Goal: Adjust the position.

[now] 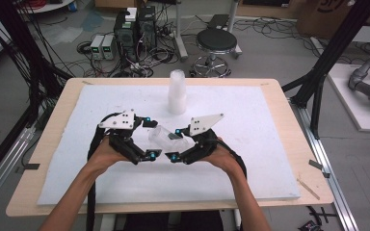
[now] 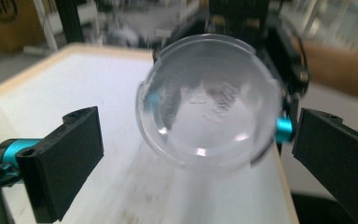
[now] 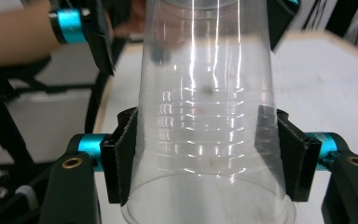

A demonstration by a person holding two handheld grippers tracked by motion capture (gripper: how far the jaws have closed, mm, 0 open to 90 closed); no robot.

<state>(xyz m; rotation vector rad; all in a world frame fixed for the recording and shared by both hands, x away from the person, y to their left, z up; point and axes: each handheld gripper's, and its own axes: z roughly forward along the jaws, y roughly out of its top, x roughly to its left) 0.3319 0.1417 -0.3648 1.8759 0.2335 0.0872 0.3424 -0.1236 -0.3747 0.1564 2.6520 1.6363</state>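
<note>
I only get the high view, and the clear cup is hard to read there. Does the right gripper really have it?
Observer: Yes. The right gripper has its jaws pressed on both sides of the cup, near the rim.
Operator: And the left?
Observer: The left gripper is open, with its jaws clear of the cup on either side.
Operator: Which end faces it?
Observer: The closed base.
</note>
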